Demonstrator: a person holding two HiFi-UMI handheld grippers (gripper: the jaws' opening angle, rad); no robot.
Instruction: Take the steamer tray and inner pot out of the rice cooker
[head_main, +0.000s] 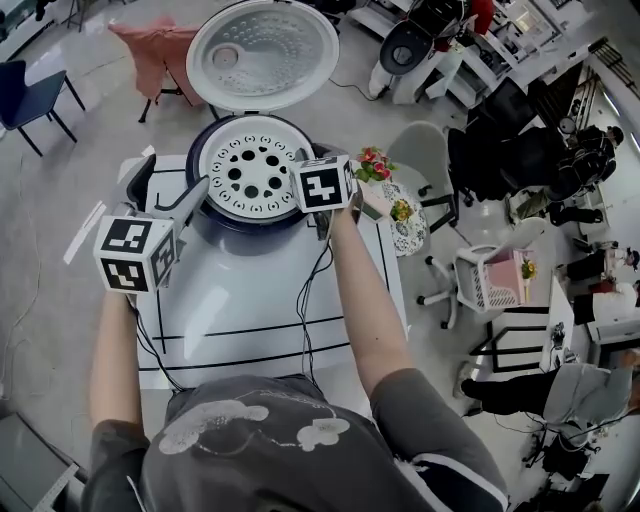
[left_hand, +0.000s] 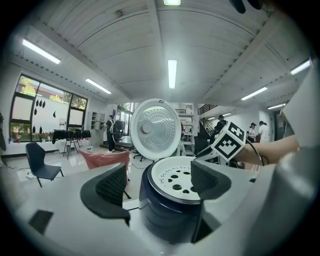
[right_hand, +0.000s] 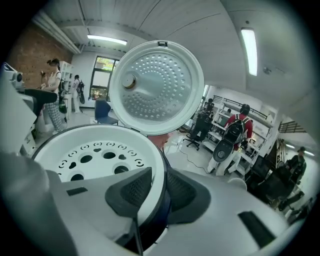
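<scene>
Two hand-held grippers in play at the rice cooker (head_main: 236, 226), which stands at the far end of the white surface (head_main: 250, 300) with its lid (head_main: 262, 52) tipped up and back. The steamer tray (head_main: 250, 170), white and punched with round holes, sits in the cooker's mouth, level with the rim.

Over on the right, the right hand-held gripper (head_main: 318, 195) is down on the tray's near right edge. Its own view tells it best: one pad lies inside on the tray's white rim, the other outside against the dark band below it, and the right hand-held gripper (right_hand: 157, 187) is clamped on that rim of the steamer tray (right_hand: 95, 155).

On the left, the left hand-held gripper (head_main: 170, 185) hangs just beside the cooker's left flank. Its jaws stand wide apart with nothing between the pads; from the left hand-held gripper (left_hand: 160, 182) the dark body of the rice cooker (left_hand: 165, 215) and the steamer tray (left_hand: 177, 180) lie ahead of it, untouched.
</scene>
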